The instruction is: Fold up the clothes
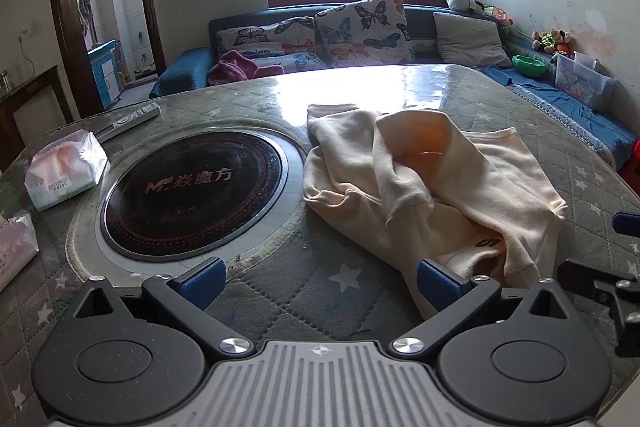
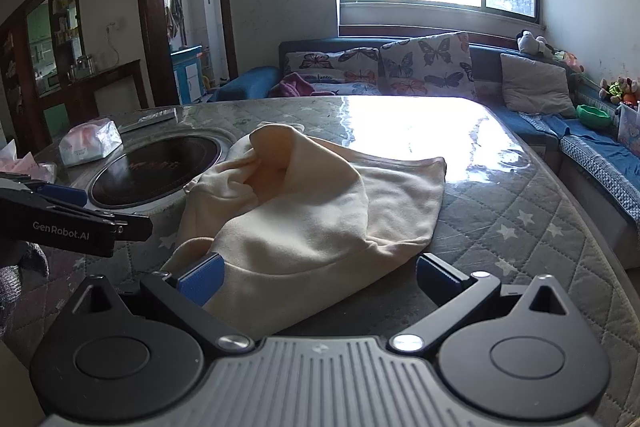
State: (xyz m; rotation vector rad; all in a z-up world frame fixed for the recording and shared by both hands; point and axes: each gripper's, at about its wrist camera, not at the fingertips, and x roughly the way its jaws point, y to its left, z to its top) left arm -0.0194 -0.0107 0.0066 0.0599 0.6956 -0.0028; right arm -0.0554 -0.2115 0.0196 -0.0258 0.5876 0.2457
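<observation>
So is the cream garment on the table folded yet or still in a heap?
Still in a heap: the cream garment lies rumpled, with one part humped up and an edge hanging loose, with no flat, squared fold.

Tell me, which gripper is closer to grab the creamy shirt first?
Probably the right gripper: the cream shirt already lies between its open fingers. The left gripper has mostly bare table between its own.

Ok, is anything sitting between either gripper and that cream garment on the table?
Nothing visible. The cream garment lies crumpled right ahead of the open right gripper and just right of the open left gripper, with only bare quilted table cover between.
</observation>
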